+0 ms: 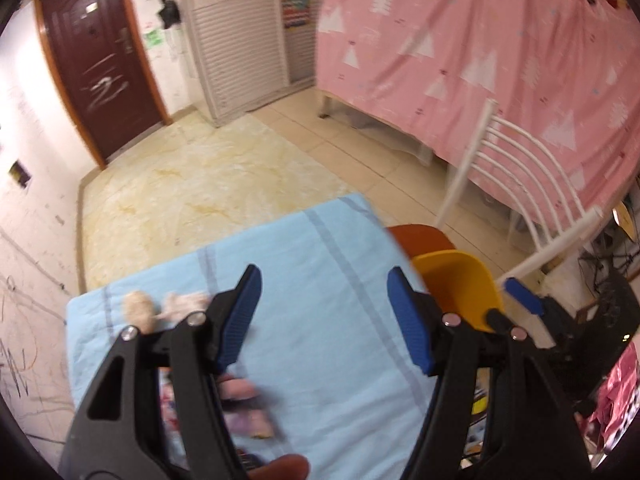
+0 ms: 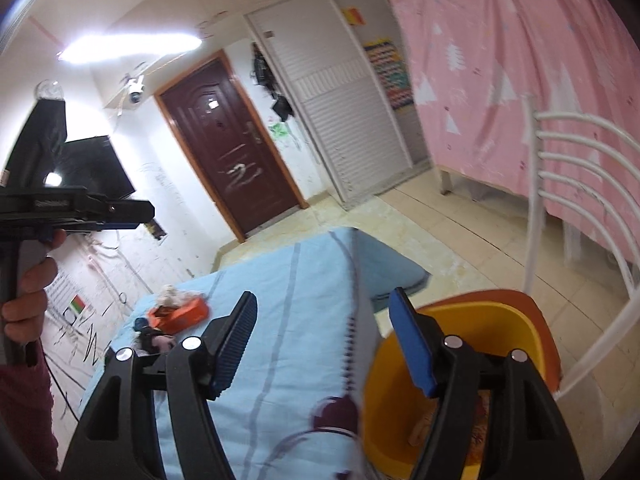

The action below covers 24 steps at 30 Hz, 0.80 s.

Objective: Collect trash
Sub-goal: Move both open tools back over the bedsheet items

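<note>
My left gripper [image 1: 324, 312] is open and empty over a table with a light blue cloth [image 1: 304, 248]. Crumpled beige tissue [image 1: 140, 310] lies at the table's left edge, and blurred pinkish wrappers [image 1: 244, 404] lie under the left finger. My right gripper [image 2: 322, 338] is open and empty, above the table's right edge and a yellow bin [image 2: 460, 360]. The bin [image 1: 460, 284] also shows in the left wrist view, with my right gripper's blue pad [image 1: 524, 296] beside it. An orange wrapper [image 2: 180, 314] with tissue [image 2: 168, 294] lies far left on the table.
The yellow bin sits on an orange chair seat [image 2: 536, 320] with a white metal back [image 2: 568, 184]. A pink curtain [image 1: 480, 60] hangs at right. A brown door [image 1: 100, 60] and white wardrobe [image 1: 236, 40] stand beyond tiled floor [image 1: 192, 176].
</note>
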Tool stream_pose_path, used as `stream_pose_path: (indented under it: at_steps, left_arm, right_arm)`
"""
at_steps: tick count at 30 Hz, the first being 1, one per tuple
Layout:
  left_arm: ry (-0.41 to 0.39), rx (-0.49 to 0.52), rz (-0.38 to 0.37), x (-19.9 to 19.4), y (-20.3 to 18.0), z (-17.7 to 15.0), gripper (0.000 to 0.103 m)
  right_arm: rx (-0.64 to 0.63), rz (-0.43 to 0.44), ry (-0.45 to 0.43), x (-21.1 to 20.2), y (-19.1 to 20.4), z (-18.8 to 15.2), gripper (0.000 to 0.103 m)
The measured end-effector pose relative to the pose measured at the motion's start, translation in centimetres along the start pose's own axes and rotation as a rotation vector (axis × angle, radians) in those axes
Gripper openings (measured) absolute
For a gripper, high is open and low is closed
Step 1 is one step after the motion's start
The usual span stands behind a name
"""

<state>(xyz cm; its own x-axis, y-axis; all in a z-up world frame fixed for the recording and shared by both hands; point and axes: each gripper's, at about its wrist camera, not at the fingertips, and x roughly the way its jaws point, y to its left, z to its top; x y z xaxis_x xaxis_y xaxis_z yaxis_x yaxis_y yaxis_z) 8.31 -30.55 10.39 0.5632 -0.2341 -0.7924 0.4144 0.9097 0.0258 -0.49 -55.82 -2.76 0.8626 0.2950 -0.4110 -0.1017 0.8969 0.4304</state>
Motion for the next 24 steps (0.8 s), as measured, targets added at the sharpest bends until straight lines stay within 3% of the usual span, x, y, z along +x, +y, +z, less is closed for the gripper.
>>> stream_pose_path:
  at_steps: [10, 24]
  left_arm:
    - [-0.01, -0.16, 0.084, -2.8, 12.1, -3.4, 0.063]
    - [0.079, -0.257, 0.083, -1.5, 19.8, -12.3, 0.063]
  right_arm:
    - [-0.071, 0.059, 0.056, 3.9, 5.8, 0.8, 0.072]
    - [-0.185, 0.12, 0.175, 9.0, 13.3, -1.0, 0.074]
